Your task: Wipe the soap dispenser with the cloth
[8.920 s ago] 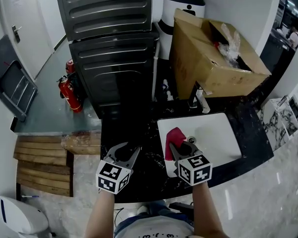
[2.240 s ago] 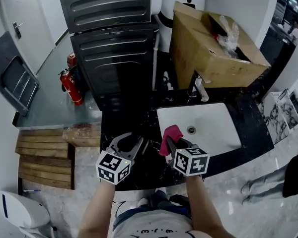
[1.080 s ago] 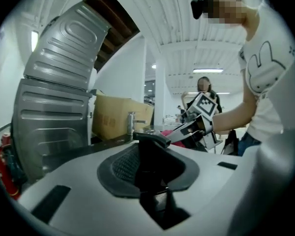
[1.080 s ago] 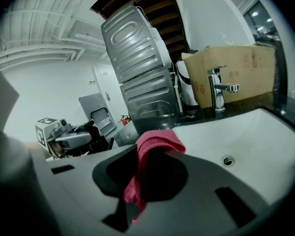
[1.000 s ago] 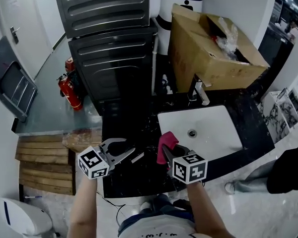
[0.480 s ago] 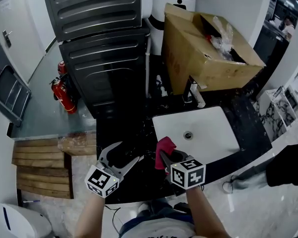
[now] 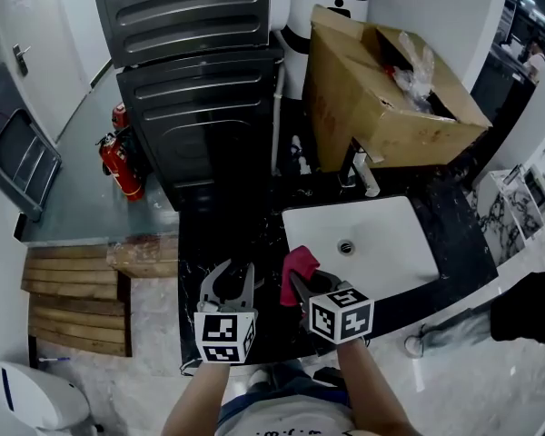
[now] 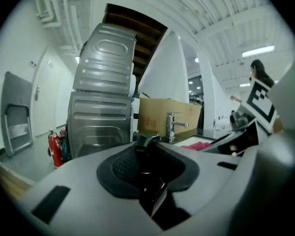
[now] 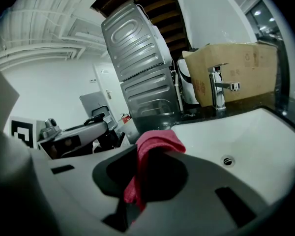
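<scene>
While my left claw (image 7: 235,275) sits low over the black bench (image 7: 227,234), its jaws have just been closing. They now stand narrow, with the soap dispenser (image 8: 148,181) between them and the pads pressed on its dark bottle. The pump head rises just past that claw's tips.

My right claw (image 7: 302,280) is just to the right of the left one, apart from it. It is clamped on the red cloth (image 9: 155,144), which bunches up above the jaws and hangs down between them. The cloth is near the dispenser but not touching it.

Beyond my right claw and to its right lies the white sink (image 7: 391,252), with the tap (image 7: 359,173) at its far rim and a cardboard box (image 7: 391,98) behind the tap. Straight beyond my left claw stands a grey ribbed metal unit (image 7: 204,107), and a red fire extinguisher (image 7: 118,162) stands on the floor well off to that claw's left.
</scene>
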